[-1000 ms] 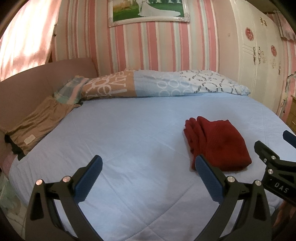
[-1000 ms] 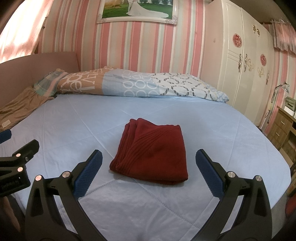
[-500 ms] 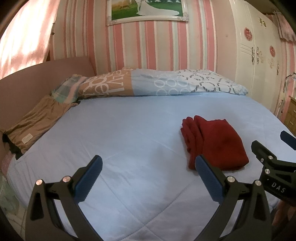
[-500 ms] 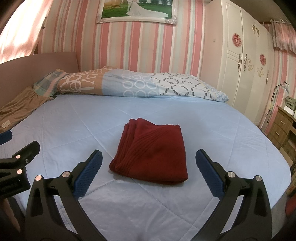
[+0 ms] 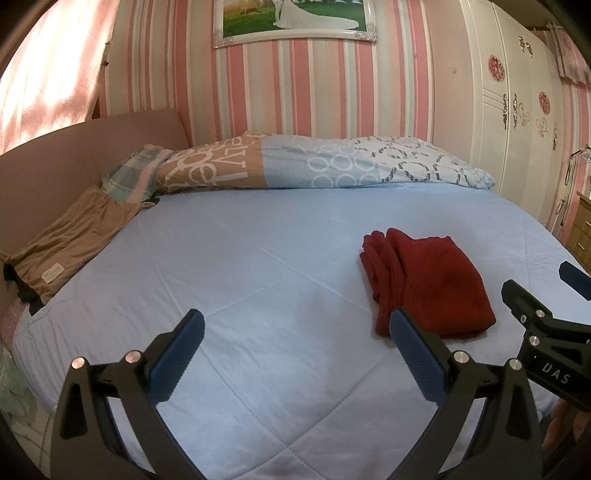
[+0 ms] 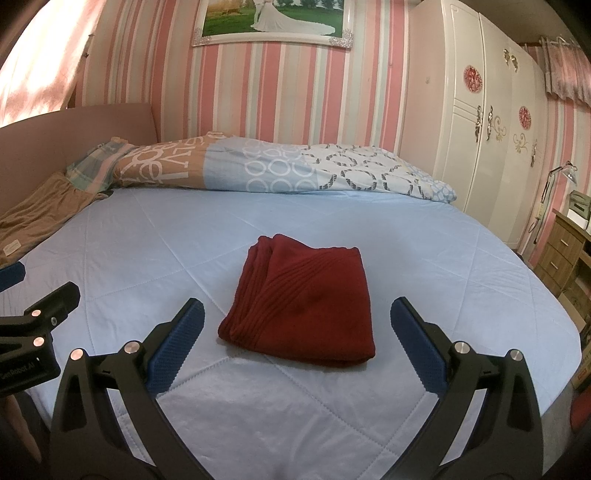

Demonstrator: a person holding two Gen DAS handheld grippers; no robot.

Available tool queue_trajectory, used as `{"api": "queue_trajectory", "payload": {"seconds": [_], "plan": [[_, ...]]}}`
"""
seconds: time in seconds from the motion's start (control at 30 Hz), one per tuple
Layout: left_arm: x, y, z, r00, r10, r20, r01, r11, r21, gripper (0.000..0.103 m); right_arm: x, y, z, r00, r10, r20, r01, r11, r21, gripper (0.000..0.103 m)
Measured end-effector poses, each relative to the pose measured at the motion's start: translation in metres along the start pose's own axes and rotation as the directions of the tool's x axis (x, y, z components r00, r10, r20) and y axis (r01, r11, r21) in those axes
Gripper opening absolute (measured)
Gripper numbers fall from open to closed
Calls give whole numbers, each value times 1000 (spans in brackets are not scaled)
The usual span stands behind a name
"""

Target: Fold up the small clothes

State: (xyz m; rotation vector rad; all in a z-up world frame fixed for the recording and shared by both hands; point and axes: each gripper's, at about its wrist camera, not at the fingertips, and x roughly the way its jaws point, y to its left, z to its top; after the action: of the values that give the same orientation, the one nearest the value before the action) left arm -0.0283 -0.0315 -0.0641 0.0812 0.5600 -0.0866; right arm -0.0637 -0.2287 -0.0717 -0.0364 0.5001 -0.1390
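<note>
Nearest the viewer, the right gripper (image 6: 297, 325) hangs low over the front edge of a bed, its two black arms with blue ribbed pads spread wide apart and holding nothing. Directly ahead of it, framed between the two pads in the right wrist view, lies a folded dark red knit garment (image 6: 306, 302). The garment sits flat on the pale blue quilted bedspread (image 6: 461, 266), a tidy rectangle with its stacked fold edges along its left side and its long axis running away from the gripper toward the head of the bed. Neither pad touches it.

The left gripper (image 5: 295, 350) hovers beside the right one, also spread wide and empty. From its view the garment lies ahead and off to the right, just beyond its right-hand pad, so the right gripper is the nearer and better aligned of the two. This piece looks fully folded.

Further off, at the left edge of the bed against the padded headboard (image 5: 74, 147), a tan garment (image 5: 70, 243) with a small label lies spread out, well apart from both grippers and nearer the left one. Beyond it, a patterned duvet (image 5: 314, 166) is rolled along the far side of the bed, below a striped pink wall and a framed picture (image 5: 295, 18). A white wardrobe (image 6: 480, 129) stands to the right.
</note>
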Motion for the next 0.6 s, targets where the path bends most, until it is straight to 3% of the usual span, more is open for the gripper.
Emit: {"api": "queue_trajectory", "payload": {"seconds": [0.6], "plan": [[1,-1,0,1000,1,-1,-1,1000,-1,101,0,0,0,1000,1,-1,-1,1000,0,100]]}}
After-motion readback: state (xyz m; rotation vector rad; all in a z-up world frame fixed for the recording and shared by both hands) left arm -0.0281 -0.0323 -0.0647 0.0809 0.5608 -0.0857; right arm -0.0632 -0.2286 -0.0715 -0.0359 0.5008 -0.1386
